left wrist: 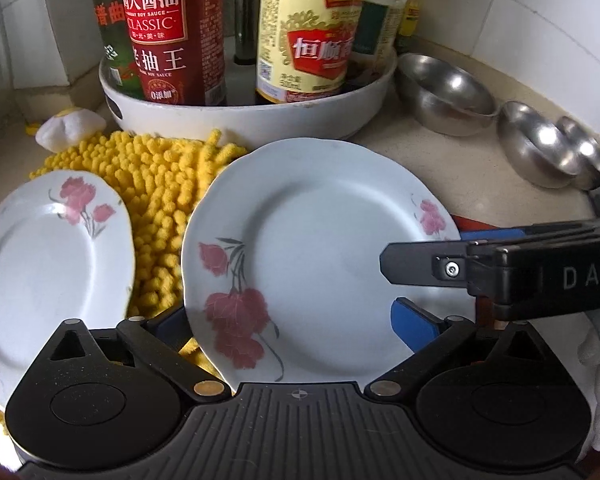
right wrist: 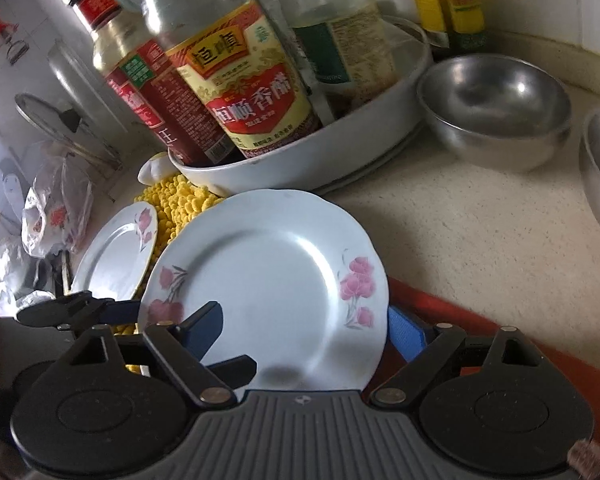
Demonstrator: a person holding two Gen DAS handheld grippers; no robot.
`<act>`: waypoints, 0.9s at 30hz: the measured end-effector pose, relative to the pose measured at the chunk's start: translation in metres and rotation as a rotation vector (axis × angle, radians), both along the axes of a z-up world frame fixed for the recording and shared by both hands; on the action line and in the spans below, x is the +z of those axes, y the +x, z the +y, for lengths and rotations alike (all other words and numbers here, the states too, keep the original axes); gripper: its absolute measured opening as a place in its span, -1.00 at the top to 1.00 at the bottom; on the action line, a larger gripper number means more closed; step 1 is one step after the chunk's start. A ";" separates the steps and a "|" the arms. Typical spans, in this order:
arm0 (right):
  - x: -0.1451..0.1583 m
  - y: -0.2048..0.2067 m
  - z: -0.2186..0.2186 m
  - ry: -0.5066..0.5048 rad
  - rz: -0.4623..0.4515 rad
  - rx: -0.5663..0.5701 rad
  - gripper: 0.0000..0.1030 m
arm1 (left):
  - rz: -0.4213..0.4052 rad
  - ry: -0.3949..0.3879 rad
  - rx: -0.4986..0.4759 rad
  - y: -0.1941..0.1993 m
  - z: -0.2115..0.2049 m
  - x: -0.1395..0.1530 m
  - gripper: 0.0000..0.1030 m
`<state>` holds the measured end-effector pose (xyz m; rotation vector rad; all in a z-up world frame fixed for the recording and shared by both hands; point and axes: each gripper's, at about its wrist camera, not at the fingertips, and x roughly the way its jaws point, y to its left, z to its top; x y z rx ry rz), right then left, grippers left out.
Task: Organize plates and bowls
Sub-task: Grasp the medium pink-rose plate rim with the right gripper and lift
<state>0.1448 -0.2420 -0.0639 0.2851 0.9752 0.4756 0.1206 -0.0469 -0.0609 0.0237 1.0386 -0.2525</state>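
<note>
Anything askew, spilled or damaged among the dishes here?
Nothing spilled or broken. The smaller flowered plate sits tilted, propped on the yellow mop head, not flat. The larger flowered plate overlaps that mop head too. The steel bowls lie scattered, unstacked.

A plate (left wrist: 320,256) is set in front of a tray (left wrist: 252,120) in which bottles (left wrist: 304,32) are stood. A second plate (left wrist: 48,256) lies left, a mop cloth (left wrist: 160,200) between them. Bowls (left wrist: 444,92) are placed right of the tray.

Flowered plate (right wrist: 268,276) between open right gripper (right wrist: 304,332) fingers, steel bowl (right wrist: 496,108) beyond
</note>
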 end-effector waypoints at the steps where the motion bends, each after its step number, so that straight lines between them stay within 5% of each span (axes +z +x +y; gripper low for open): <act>1: 0.002 -0.005 -0.002 0.003 0.007 0.001 -0.64 | 0.003 -0.012 -0.012 -0.003 0.000 0.001 -0.97; 27: 0.009 -0.022 -0.004 -0.018 -0.027 -0.021 -0.61 | -0.067 0.052 0.016 -0.003 -0.005 -0.001 -0.92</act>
